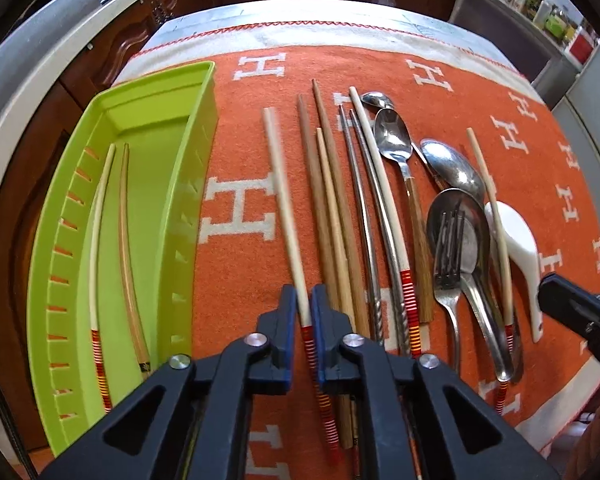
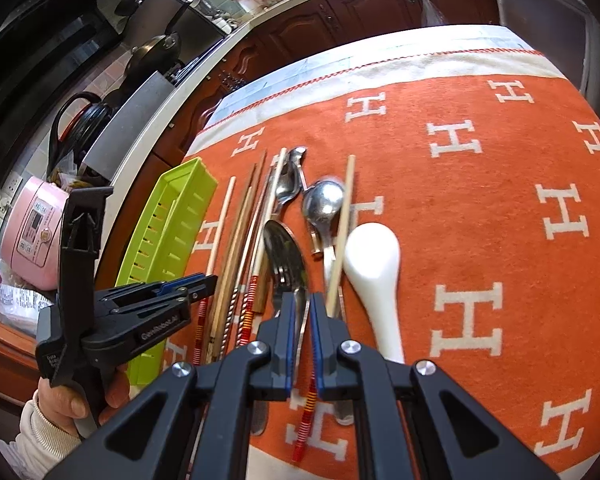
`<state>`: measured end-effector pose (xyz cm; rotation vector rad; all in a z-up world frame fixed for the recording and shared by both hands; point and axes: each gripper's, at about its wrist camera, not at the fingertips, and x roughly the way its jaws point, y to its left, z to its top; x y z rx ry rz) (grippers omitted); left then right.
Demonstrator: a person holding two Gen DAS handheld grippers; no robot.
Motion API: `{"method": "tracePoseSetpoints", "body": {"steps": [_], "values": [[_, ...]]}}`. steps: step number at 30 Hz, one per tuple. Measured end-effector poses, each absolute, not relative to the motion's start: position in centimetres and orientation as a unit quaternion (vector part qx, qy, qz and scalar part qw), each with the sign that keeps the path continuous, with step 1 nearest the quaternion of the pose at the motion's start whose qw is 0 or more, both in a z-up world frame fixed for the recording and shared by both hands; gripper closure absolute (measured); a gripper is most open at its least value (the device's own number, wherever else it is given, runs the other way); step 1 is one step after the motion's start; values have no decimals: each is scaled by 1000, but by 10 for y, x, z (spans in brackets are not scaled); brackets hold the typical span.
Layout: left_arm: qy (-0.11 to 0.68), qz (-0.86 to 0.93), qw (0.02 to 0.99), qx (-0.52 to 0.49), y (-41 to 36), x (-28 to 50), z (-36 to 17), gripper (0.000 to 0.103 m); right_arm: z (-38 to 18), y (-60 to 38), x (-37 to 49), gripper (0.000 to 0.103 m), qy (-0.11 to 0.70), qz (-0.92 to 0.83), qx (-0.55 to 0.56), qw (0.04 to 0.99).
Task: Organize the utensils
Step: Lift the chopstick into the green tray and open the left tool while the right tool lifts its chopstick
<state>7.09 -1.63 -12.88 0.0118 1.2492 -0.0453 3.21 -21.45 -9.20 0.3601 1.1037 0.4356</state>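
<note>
My left gripper (image 1: 303,300) is shut on a cream chopstick (image 1: 284,200) with a red-striped handle, just right of the green tray (image 1: 204,120). Two chopsticks (image 1: 98,220) lie inside that tray. Wooden chopsticks (image 1: 328,200), metal chopsticks (image 1: 360,200), several steel spoons (image 1: 396,136), a fork (image 1: 448,248) and a white ceramic spoon (image 1: 516,240) lie in a row on the cloth. My right gripper (image 2: 300,312) hovers shut over the fork and spoon handles, beside the white spoon (image 2: 374,264), with nothing gripped. The left gripper (image 2: 210,280) shows at the tray (image 2: 180,208).
An orange cloth (image 2: 500,184) with white H letters covers the table, and its right half is bare. A pink rice cooker (image 2: 32,232) and pans stand on the counter to the left. A person's hand (image 2: 68,400) holds the left gripper's handle.
</note>
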Motion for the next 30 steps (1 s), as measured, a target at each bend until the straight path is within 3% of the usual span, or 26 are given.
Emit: {"method": "tracePoseSetpoints", "body": {"steps": [7,17,30], "values": [[563,-22,826,-23,-1,57,-106,100,-84,-200,30,96,517,213,154,815],[462,4,887,-12,52,26,-11,100,-82,-144,36,96,524,240,130,807],[506,20,862,-39,118,40,-72,100,-109,-85,51,96,542,216,97,806]]}}
